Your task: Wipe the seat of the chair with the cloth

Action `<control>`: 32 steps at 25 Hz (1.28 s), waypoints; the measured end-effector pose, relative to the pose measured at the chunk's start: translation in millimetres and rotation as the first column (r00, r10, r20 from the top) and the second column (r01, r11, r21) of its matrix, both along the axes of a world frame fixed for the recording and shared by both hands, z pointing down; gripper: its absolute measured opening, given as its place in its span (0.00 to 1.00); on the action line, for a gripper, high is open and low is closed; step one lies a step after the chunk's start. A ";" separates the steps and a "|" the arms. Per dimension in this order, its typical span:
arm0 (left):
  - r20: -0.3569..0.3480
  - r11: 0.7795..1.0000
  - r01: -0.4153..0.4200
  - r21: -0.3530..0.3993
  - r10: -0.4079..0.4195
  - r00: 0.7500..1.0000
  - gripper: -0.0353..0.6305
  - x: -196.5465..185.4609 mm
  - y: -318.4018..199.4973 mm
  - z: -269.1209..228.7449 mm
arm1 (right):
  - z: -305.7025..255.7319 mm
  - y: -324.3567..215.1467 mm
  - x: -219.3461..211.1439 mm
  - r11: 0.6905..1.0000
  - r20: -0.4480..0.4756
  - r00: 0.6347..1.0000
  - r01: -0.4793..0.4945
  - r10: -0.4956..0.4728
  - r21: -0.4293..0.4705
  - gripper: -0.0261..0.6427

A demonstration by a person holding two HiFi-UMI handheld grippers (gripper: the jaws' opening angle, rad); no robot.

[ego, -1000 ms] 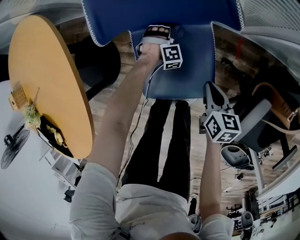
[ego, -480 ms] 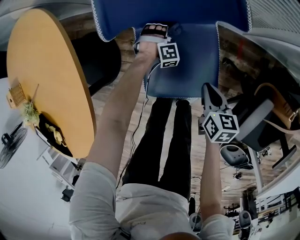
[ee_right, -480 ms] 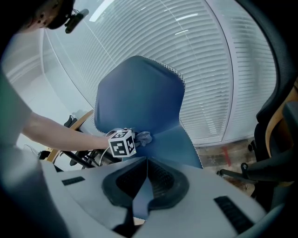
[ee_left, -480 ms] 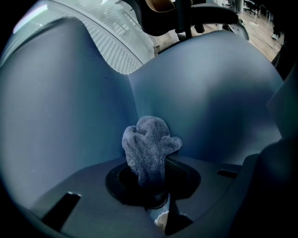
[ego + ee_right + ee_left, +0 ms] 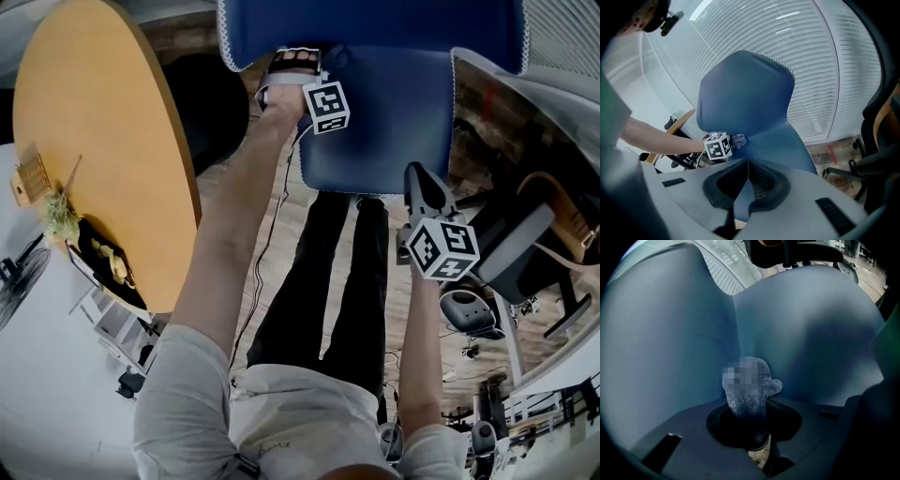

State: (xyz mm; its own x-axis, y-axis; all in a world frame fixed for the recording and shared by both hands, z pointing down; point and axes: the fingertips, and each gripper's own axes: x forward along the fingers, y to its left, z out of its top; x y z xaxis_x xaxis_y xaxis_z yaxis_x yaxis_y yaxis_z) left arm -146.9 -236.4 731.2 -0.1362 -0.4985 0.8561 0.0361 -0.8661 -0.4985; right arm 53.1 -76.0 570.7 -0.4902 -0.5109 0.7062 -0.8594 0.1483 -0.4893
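The blue chair's seat (image 5: 384, 122) is at the top of the head view, its backrest (image 5: 375, 23) beyond it. My left gripper (image 5: 305, 58) sits at the seat's rear left corner, by the crease under the backrest. It is shut on a grey cloth (image 5: 749, 385) that sticks out past its jaws and rests against the blue padding. The right gripper view shows that cloth (image 5: 739, 139) beside the left gripper's marker cube. My right gripper (image 5: 419, 180) hovers at the seat's front right edge, jaws together and holding nothing, aimed at the seat (image 5: 783, 145).
A round wooden table (image 5: 103, 131) stands close on the left, with a dark tray (image 5: 103, 262) at its edge. A grey office chair (image 5: 520, 248) stands on the right. The person's legs (image 5: 328, 272) are in front of the seat. Window blinds (image 5: 825, 61) are behind the chair.
The left gripper with the cloth has shifted slightly left and farther back along the seat's rear. The right gripper has barely moved.
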 end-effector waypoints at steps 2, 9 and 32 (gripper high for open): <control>0.002 1.000 0.013 -0.008 -0.013 1.000 0.18 6.5 3.6 0.6 | 2.3 0.9 -5.8 1.000 0.011 1.000 -0.011 0.012 -0.007 0.08; -0.009 1.000 -0.003 -0.013 0.003 1.000 0.18 16.3 20.6 0.6 | 5.7 0.1 -24.8 1.000 0.033 0.999 -0.020 0.020 -0.016 0.08; -0.108 0.995 0.054 -0.087 -0.064 0.992 0.18 40.6 78.7 5.3 | 0.1 14.1 -31.9 0.999 0.031 0.998 -0.050 0.050 -0.009 0.08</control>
